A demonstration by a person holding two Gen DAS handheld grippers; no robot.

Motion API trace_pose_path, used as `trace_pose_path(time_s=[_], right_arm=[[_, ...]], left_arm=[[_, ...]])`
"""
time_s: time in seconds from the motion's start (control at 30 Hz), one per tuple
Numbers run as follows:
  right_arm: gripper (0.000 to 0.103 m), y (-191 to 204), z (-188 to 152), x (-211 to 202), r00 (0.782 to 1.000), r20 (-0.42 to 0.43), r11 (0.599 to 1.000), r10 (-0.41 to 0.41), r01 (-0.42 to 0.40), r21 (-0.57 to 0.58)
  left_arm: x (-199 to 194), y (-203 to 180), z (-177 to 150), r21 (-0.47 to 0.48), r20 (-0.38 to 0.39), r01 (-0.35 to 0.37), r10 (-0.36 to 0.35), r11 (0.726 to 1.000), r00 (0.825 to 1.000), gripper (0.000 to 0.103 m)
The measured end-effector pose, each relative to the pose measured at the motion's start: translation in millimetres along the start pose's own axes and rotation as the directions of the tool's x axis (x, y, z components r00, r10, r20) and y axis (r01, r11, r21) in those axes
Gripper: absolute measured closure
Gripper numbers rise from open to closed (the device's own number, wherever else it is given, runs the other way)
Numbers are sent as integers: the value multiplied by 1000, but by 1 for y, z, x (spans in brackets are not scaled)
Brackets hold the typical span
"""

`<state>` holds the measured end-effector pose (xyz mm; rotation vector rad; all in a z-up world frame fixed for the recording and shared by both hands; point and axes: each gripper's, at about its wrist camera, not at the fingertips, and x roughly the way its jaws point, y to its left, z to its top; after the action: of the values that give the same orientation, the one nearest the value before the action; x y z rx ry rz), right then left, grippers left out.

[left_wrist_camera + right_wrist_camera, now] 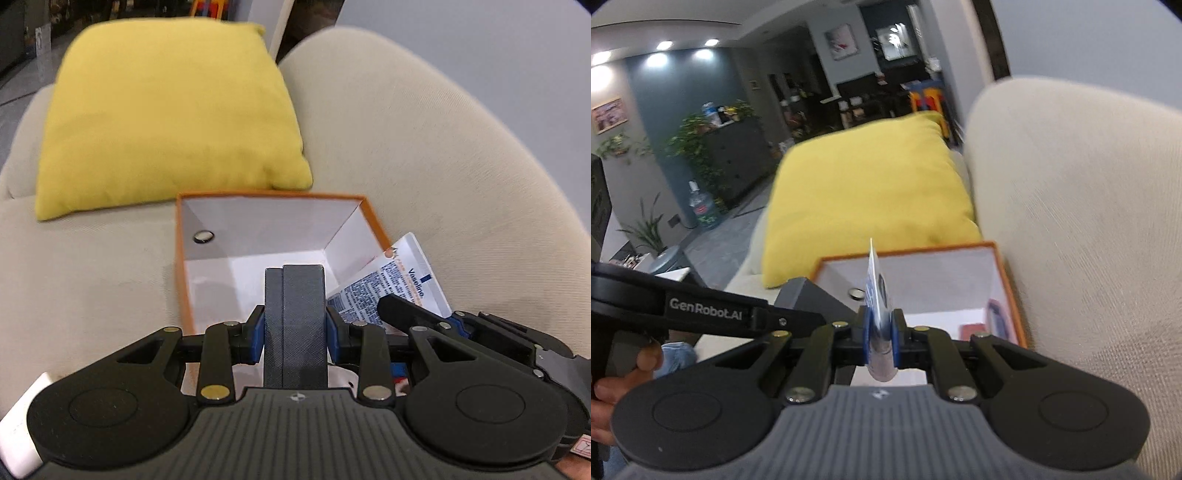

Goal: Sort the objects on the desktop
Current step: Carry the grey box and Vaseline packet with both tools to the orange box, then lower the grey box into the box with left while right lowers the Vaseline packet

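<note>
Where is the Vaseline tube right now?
The Vaseline tube is pinched in the right tongs, over the near edge of the orange box on the beige sofa. In the left wrist view it sits right of the dark block.

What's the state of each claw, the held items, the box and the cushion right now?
left claw: shut on dark grey block, upright over the box
right claw: shut on Vaseline tube, crimped end up
orange box: open, no lid on, sits on the beige sofa; small items inside
yellow cushion: lying on the sofa behind the box
</note>
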<state>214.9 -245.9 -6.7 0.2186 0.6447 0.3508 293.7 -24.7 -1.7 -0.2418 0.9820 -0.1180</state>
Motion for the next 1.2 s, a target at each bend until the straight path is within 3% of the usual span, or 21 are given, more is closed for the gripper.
trace_pose_path(time_s=[0.23, 0.4, 0.77, 1.2], right_arm=[[92, -18, -10, 28, 997, -82, 1000, -18, 17, -15], [92, -26, -15, 37, 992, -116, 999, -40, 40, 0], [90, -21, -22, 46, 982, -132, 988, -135, 123, -94], [86, -28, -24, 38, 985, -127, 992, -114, 105, -77]], left_arm=[[46, -3, 2, 23, -93, -34, 36, 999, 995, 66], [63, -4, 6, 2, -105, -29, 29, 1000, 994, 66], [94, -13, 0, -39, -103, -65, 61, 997, 993, 66], [97, -2, -4, -156, -146, -44, 21, 987, 989, 64]])
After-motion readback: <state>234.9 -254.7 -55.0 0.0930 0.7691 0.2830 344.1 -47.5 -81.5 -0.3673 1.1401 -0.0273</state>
